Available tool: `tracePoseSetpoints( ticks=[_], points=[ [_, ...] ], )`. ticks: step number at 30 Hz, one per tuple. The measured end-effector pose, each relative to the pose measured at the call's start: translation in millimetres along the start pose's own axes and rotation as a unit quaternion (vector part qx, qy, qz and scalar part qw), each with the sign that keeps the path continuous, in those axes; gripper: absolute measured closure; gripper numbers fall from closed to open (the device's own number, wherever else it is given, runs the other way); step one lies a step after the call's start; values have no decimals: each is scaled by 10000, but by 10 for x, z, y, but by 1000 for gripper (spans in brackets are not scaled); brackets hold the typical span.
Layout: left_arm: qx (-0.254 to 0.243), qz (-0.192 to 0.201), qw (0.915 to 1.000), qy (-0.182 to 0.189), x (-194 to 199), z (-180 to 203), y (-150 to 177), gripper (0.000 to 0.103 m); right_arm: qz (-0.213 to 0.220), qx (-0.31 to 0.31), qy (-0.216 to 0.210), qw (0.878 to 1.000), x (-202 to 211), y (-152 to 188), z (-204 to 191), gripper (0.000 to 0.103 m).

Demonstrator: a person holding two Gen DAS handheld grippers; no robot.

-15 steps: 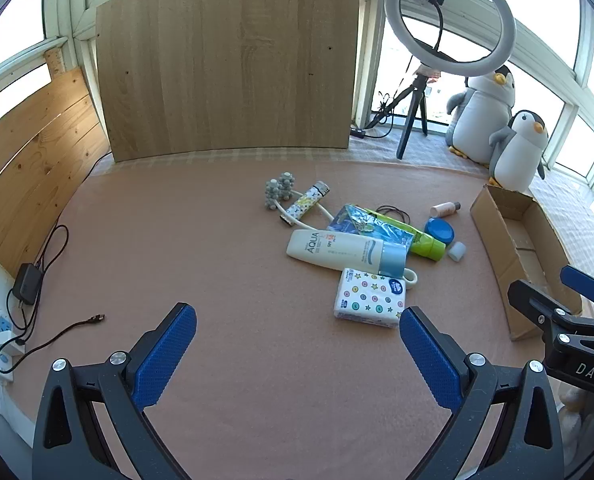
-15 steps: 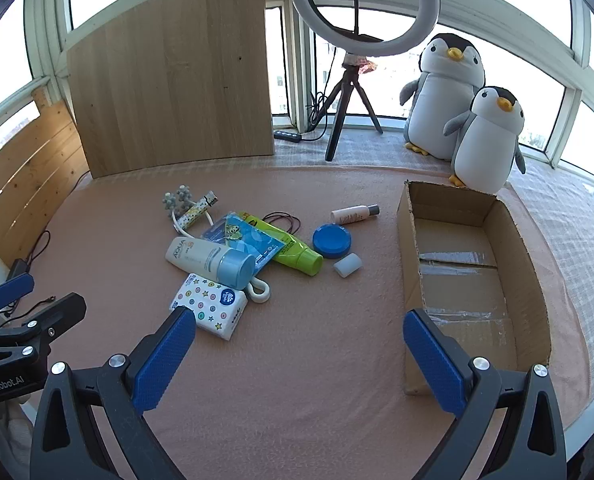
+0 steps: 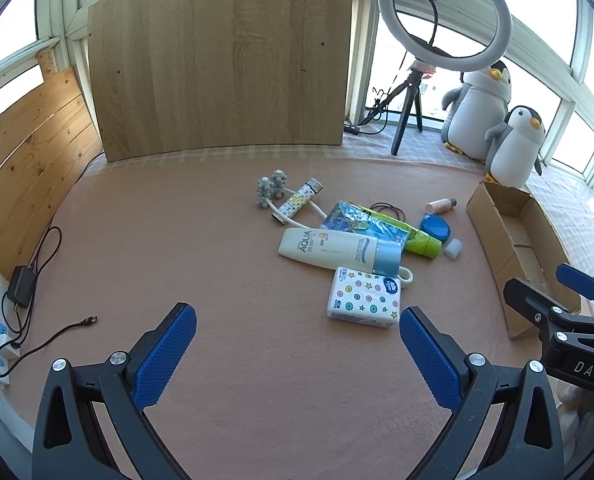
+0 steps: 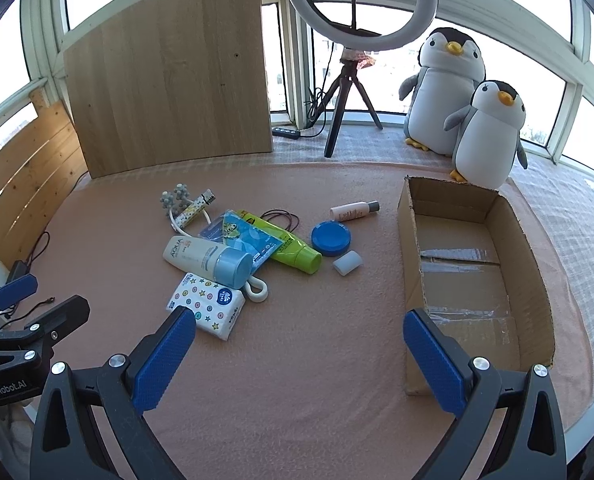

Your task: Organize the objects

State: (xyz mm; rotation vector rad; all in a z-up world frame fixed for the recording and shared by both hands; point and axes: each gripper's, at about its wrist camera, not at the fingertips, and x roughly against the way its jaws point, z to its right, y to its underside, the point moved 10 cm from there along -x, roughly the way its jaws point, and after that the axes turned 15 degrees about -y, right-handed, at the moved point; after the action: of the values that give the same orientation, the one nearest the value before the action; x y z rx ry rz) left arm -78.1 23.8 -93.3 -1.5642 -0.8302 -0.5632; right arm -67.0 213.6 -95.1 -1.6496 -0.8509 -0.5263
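A pile of small items lies mid-table: a white AQUA tube point(image 3: 329, 250) point(image 4: 201, 256) with a blue cap, a star-patterned tissue pack point(image 3: 363, 298) point(image 4: 207, 306), a green tube point(image 4: 293, 246), a blue round lid point(image 4: 331, 238), a small pink bottle point(image 4: 353, 211), a grey massage roller point(image 3: 271, 190) and a patterned lighter point(image 3: 299, 202). An open cardboard box point(image 4: 513, 240) point(image 3: 493, 216) stands to the right, with nothing inside. My left gripper point(image 3: 297, 332) is open, hovering short of the tissue pack. My right gripper point(image 4: 299, 334) is open between the pile and the box.
Two plush penguins point(image 4: 461, 108) and a ring light on a tripod point(image 4: 353, 52) stand behind the table. A wooden board point(image 3: 221, 60) leans at the back. A power strip, adapter and loose cable point(image 3: 21, 300) lie at the left edge.
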Motion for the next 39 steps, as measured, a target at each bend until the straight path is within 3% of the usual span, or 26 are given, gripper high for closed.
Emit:
tracePoseSetpoints(
  ticks=[23,39],
  points=[
    [-5,-20,10000,11,-20,11,-8,0,-18,-130,-43,9999,-38,17,57,0],
    [-116,-390,9989,244,-451,74,82,0,-283,-328,-396,9983,-320,50,45,1]
  ],
)
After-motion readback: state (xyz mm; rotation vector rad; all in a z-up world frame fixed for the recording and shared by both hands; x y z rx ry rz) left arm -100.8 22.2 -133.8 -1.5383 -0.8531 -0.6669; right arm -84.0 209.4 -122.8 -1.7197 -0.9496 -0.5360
